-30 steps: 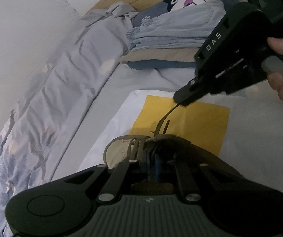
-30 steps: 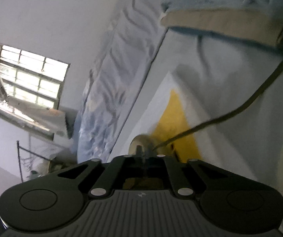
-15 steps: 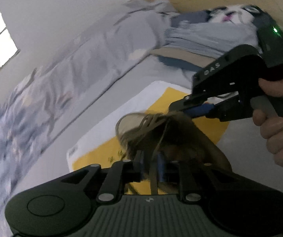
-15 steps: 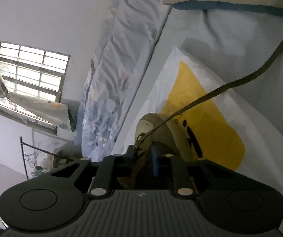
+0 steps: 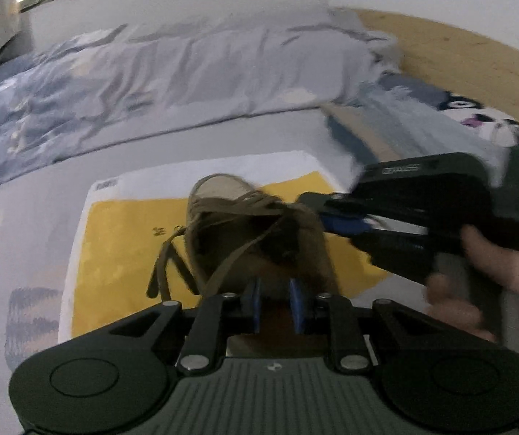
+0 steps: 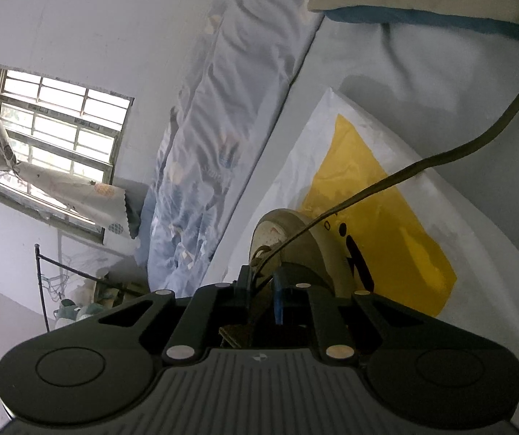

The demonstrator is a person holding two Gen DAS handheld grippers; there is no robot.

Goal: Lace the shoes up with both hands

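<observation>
An olive-brown shoe [image 5: 223, 195] [image 6: 306, 239] lies on a yellow-and-white plastic bag [image 5: 121, 246] [image 6: 386, 217] on the bed. My left gripper [image 5: 275, 301] is at the shoe's heel. Its blue pads stand a narrow gap apart, and shoe fabric shows in the gap. A loose lace [image 5: 237, 253] runs from the eyelets down past the left pad. My right gripper [image 5: 317, 210] [image 6: 263, 286], held by a hand [image 5: 506, 282], has its tips at the lacing. Its jaws are closing on the other lace [image 6: 386, 181], which trails off to the upper right.
A rumpled blue quilt [image 5: 150, 72] [image 6: 194, 166] lies along the wall side of the bed. Folded clothes and pillows [image 5: 404, 127] [image 6: 422, 0] are stacked against the wooden headboard [image 5: 458, 54]. A barred window [image 6: 60, 127] is in the far wall.
My left gripper rolled, so the bed now looks level, and its pads parted slightly. My right gripper came down from above the shoe to the lacing. The lace it had pulled taut now hangs slacker.
</observation>
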